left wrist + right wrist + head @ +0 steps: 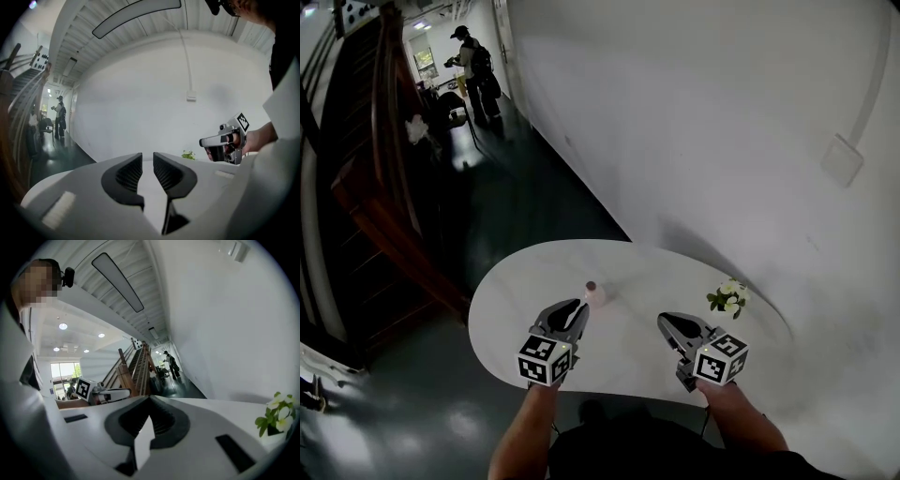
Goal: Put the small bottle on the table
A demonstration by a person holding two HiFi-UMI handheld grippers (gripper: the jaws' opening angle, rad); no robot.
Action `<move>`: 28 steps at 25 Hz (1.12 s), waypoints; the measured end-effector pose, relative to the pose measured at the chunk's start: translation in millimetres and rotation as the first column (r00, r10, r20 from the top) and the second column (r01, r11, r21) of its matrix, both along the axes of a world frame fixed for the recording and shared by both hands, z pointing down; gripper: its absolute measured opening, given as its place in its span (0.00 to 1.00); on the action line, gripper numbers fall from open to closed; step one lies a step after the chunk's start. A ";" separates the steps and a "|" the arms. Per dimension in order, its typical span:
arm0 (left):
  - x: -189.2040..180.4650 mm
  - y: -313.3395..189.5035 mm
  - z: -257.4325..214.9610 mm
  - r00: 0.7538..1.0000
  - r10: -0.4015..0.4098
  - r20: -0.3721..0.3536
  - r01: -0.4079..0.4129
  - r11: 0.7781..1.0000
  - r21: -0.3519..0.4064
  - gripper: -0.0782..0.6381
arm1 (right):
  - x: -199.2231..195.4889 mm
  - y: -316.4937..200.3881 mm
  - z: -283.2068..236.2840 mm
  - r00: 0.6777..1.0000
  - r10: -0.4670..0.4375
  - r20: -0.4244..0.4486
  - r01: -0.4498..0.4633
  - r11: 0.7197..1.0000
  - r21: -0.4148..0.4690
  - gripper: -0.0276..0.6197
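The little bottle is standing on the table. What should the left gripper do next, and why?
Probably draw the left gripper straight back. The small bottle already stands upright on the table, nothing is between the jaws, and its tip sits close enough to knock it.

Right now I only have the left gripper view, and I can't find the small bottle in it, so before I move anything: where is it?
Observer: The small bottle stands upright on the white table, just beyond the tips of the left gripper.
Operator: Is it touching that gripper?
Observer: The head view shows them very close, but I cannot tell whether they touch.
Operator: Is the other gripper carrying anything?
Observer: No. The right gripper has its jaws together with nothing between them.
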State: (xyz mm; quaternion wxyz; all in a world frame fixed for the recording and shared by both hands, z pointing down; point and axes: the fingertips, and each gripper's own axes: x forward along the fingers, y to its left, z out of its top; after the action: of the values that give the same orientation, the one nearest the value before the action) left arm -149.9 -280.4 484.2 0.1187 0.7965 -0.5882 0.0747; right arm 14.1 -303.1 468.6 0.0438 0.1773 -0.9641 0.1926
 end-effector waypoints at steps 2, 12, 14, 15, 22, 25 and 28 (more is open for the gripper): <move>7.9 5.0 -3.4 0.999 -0.015 0.030 0.015 1.000 0.009 0.22 | 7.8 0.7 -7.7 1.000 -0.020 0.016 0.019 1.000 0.023 0.06; 25.1 36.0 -42.3 0.991 0.012 0.137 -0.023 0.997 0.078 0.20 | 13.7 14.5 -45.6 0.994 -0.096 0.044 0.088 0.984 0.157 0.06; 22.2 38.6 -44.8 0.989 0.020 0.149 -0.033 0.996 0.088 0.16 | 11.5 15.6 -52.4 0.995 -0.091 0.046 0.081 0.979 0.188 0.06; 19.6 39.0 -45.4 0.990 0.017 0.141 -0.030 0.995 0.090 0.14 | 11.0 15.4 -55.4 0.995 -0.082 0.049 0.071 0.978 0.197 0.06; -37.8 42.3 -63.3 0.977 -0.200 0.074 0.187 0.970 0.155 0.13 | -7.6 20.5 -56.1 0.997 -0.046 0.060 0.035 0.984 0.175 0.06; -50.9 44.1 -59.0 0.969 -0.243 -0.034 0.245 0.960 0.136 0.13 | -18.3 24.1 -55.7 0.997 -0.046 0.063 0.035 0.985 0.168 0.06; -48.3 44.4 -55.9 0.977 -0.210 -0.020 0.211 0.965 0.153 0.12 | -27.1 25.7 -55.7 0.997 -0.042 0.063 0.031 0.986 0.161 0.06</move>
State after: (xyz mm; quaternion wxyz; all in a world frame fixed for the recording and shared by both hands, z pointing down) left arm -198.3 -236.0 428.3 0.0652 0.7364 -0.6732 0.0143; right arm -13.0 -277.4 412.9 0.0009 0.1559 -0.9805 0.1198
